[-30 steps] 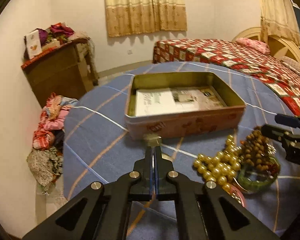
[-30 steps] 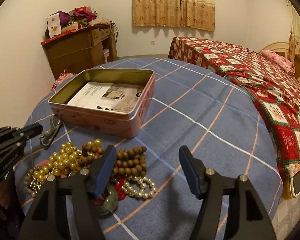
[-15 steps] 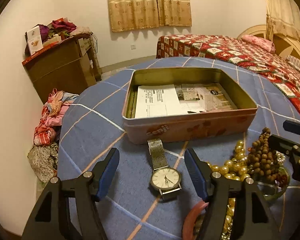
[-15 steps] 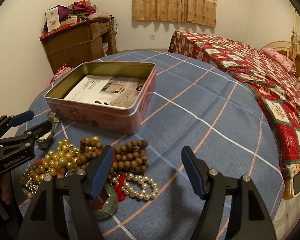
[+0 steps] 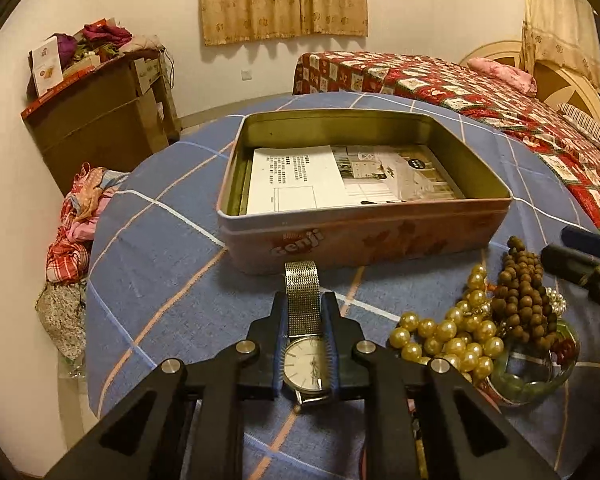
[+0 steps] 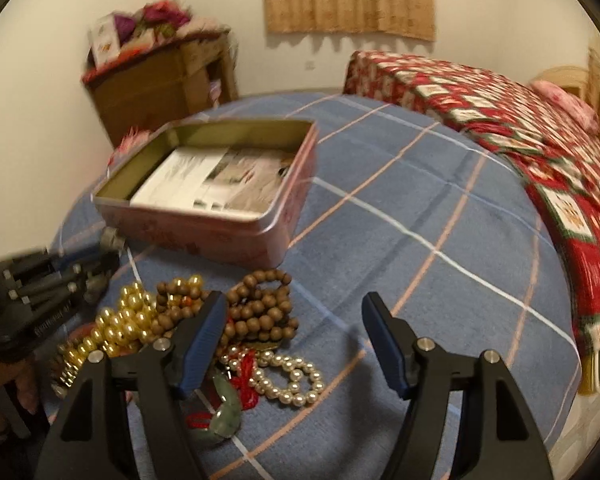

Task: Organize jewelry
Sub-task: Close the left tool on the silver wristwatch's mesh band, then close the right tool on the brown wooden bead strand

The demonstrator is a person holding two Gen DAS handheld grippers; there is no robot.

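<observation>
My left gripper is shut on a silver wristwatch with a mesh band, lying on the blue checked tablecloth just in front of the pink tin box. The tin is open, with printed papers inside. My right gripper is open and empty above a jewelry pile: gold pearl beads, brown wooden beads, a white pearl bracelet and a green jade bangle. The left gripper shows at the left of the right wrist view. The beads also show in the left wrist view.
The round table drops off at the left, with clothes heaped on the floor. A brown cabinet stands by the wall. A bed with a red quilt lies at the right.
My left gripper, open around the watch half a second ago, has closed on its band and case. The right gripper has shifted a little and stays open.
</observation>
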